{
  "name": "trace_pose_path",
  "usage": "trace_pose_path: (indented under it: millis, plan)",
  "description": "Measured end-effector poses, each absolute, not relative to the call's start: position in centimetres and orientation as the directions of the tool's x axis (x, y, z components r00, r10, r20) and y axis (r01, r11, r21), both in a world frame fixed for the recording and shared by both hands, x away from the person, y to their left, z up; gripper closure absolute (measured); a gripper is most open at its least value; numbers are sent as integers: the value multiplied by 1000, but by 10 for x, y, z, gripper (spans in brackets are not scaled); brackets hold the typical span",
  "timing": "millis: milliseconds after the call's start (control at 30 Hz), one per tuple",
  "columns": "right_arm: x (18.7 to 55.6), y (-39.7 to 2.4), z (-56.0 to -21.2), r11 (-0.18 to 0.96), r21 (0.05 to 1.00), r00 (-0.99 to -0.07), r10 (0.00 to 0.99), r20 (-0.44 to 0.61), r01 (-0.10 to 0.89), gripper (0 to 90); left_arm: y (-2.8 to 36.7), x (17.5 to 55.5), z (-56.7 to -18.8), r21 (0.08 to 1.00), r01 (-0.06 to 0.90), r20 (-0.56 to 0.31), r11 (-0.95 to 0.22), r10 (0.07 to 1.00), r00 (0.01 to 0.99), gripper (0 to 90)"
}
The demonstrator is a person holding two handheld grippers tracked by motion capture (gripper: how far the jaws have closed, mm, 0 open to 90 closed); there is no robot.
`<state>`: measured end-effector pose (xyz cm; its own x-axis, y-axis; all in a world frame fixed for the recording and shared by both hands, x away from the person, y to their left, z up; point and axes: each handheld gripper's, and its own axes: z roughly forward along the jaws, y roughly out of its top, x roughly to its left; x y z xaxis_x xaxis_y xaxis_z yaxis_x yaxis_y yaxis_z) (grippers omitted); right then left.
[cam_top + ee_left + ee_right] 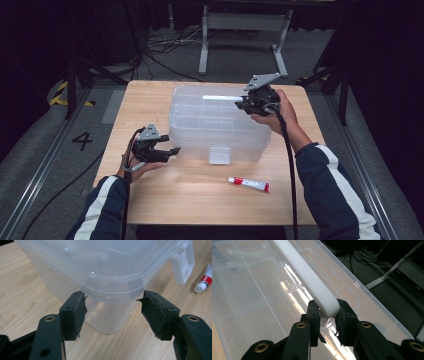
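Nearest the person there's a small red-and-white tube lying flat on the wooden table, at about 5 o'clock from the clear plastic storage box and apart from it. The box itself sits mid-table with its lid on, and a white latch tab hangs on its near side.

The left gripper is over at 8 o'clock of the box. In the left gripper view its jaws stand apart on either side of the box's rounded corner, just under the lid rim, and the pads aren't touching plastic yet. The right gripper is up at roughly 1 o'clock, pinching the end of the white carry handle on the lid.

My guess is the box is about to be steadied or lifted. To do it well I'd say the left needs to close squarely on that corner below the rim, since curved plastic will want to slip out. The right should keep the handle centred in the pads.

The walls are see-through but cloudy, so I can't tell what's inside, if anything. The far-side latch is hidden, and the tube's label is too small to read.
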<state>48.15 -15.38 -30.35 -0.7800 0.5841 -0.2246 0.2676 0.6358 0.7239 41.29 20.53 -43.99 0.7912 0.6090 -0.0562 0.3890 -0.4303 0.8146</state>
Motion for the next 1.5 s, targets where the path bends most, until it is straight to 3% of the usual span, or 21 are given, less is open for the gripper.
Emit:
trace_pose_path:
  millis: [200,433,667,767,900,1200,1500]
  plan:
    - [482,-148,-302,644,716,-780,581,-231,268,742,211,405,-439,812,385,-59,-438,596,801,414]
    - [484,-148,-298,636,722,-782,584,-217,274,740,213,386,-431,808,353,5,-473,603,797,383]
    - [488,-148,-292,626,721,-780,595,-195,297,735,220,383,-423,839,345,-7,-422,625,781,417]
    - [490,-147,-288,632,714,-778,596,-199,301,730,221,382,-420,848,331,-4,-415,617,787,470]
    - [494,-146,-282,632,711,-772,603,-201,309,722,221,384,-415,856,321,9,-405,633,774,641]
    - [497,-144,-275,652,694,-765,602,-227,307,715,212,390,-411,878,300,43,-373,685,727,863]
    - [496,-145,-277,640,708,-754,613,-236,299,710,212,393,-413,884,307,32,-352,701,712,899]
